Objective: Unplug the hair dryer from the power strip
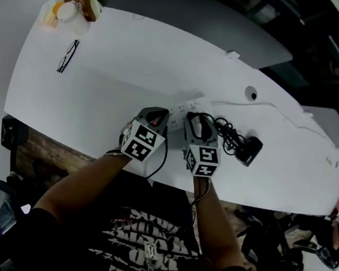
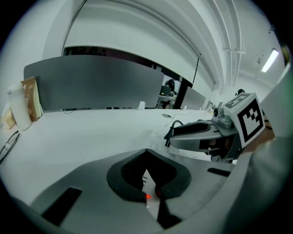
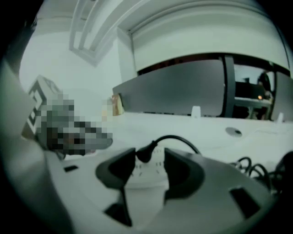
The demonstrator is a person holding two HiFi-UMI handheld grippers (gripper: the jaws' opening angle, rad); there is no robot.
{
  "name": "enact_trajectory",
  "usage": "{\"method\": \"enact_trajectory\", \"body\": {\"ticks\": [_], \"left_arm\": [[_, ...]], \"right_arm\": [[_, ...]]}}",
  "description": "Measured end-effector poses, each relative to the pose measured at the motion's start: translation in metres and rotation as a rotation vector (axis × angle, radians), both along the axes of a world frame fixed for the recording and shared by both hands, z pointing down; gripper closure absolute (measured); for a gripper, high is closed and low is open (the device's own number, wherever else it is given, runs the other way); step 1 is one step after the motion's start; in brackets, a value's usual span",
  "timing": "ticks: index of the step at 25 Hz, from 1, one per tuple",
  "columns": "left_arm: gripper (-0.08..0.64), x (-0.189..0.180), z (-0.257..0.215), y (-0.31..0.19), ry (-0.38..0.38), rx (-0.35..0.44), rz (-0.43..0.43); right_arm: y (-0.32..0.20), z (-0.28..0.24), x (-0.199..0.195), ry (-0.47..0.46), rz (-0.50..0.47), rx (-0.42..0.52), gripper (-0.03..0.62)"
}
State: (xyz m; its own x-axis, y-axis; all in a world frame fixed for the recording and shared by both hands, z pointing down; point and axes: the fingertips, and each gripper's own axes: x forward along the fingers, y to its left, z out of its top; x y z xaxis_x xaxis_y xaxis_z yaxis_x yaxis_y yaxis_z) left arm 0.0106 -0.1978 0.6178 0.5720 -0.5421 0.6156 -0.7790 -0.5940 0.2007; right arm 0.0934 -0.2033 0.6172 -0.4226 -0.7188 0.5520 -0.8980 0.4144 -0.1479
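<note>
A white power strip (image 1: 182, 110) lies on the white table (image 1: 117, 64) near its front edge. My left gripper (image 1: 157, 119) is over the strip's left end. In the left gripper view its jaws (image 2: 147, 171) are shut on the power strip (image 2: 147, 180), whose red switch light glows between them. My right gripper (image 1: 195, 125) stands open around the black plug (image 3: 143, 153), which sits on the strip (image 3: 146, 170) close to the left pad. From the plug the cord (image 3: 181, 139) arcs right to the black hair dryer (image 1: 251, 150), which lies on the table.
The dryer's coiled cord (image 1: 228, 134) lies just right of my grippers. Glasses (image 1: 67, 56) and a brown carton with a white bottle (image 1: 76, 5) are at the far left. A grey divider (image 1: 172, 9) runs along the back. A round cable hole (image 1: 251, 93) is in the tabletop.
</note>
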Motion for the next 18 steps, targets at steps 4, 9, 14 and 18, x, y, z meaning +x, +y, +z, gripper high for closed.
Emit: {"method": "enact_trajectory", "body": {"ticks": [4, 9, 14, 18], "left_arm": [[0.535, -0.001, 0.004, 0.000, 0.006, -0.007, -0.001], [0.535, -0.002, 0.008, 0.000, 0.008, -0.019, 0.003], [0.535, -0.001, 0.010, 0.003, 0.007, -0.028, 0.016], [0.535, 0.000, 0.010, 0.003, 0.006, -0.025, 0.023]], "right_arm": [[-0.002, -0.004, 0.013, -0.384, 0.143, -0.086, 0.394], [-0.014, -0.006, 0.015, -0.519, 0.142, -0.139, 0.394], [-0.031, -0.006, 0.004, -0.789, 0.247, -0.267, 0.396], [-0.038, 0.003, 0.017, -0.831, 0.359, -0.312, 0.508]]}}
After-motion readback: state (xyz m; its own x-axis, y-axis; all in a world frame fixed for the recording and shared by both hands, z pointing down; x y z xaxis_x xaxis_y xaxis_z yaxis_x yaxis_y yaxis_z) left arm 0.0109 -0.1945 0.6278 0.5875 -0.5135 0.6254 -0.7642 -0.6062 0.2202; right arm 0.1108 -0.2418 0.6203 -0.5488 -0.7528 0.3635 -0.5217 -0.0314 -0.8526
